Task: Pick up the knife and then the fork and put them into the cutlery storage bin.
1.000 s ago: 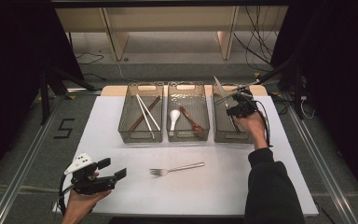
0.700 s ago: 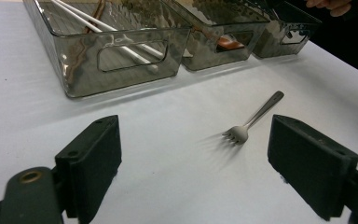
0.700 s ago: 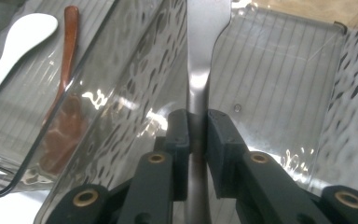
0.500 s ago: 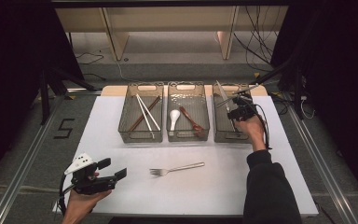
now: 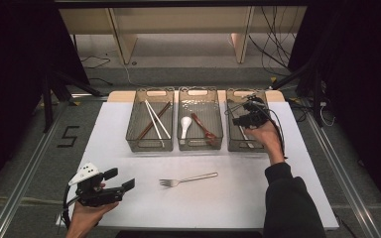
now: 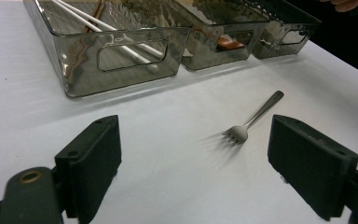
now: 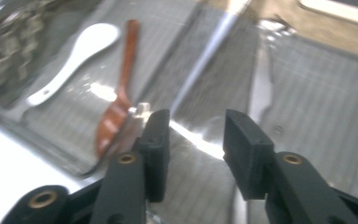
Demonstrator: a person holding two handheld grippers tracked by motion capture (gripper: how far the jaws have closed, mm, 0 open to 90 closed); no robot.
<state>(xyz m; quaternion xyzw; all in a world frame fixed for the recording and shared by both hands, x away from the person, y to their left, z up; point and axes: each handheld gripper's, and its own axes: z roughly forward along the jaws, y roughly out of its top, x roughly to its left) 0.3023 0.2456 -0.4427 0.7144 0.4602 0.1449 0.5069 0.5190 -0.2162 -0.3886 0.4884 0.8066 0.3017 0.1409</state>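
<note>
Over the rightmost of three clear bins, the right gripper (image 5: 245, 119) hangs at the far right of the white table (image 5: 297, 198), its jaws parted after having just been opening, with nothing pressed between them. In the right gripper view those jaws frame the ribbed floor of the right bin (image 7: 317, 102), where a long silvery piece (image 7: 261, 79), perhaps a knife though the blur leaves that unsure, lies just beyond the tips. Left of it, across the bin wall, the middle bin (image 5: 200, 125) holds a white spoon (image 5: 185, 126) and a brown wooden spoon (image 5: 203, 126) side by side. Farther left, the left bin (image 5: 150, 126) carries white chopsticks (image 5: 156, 118) crossed over a brown pair (image 5: 154, 121).

Near the front left corner of the table, the left gripper (image 5: 116, 181) rests in the person's hand, jaws spread wide and empty. Ahead of it, a metal fork (image 5: 188, 179) lies flat on the bare table, well apart from both grippers and nearer than the bins, tines toward the left. In the left gripper view the fork (image 6: 251, 116) sits between and beyond the jaws.
</note>
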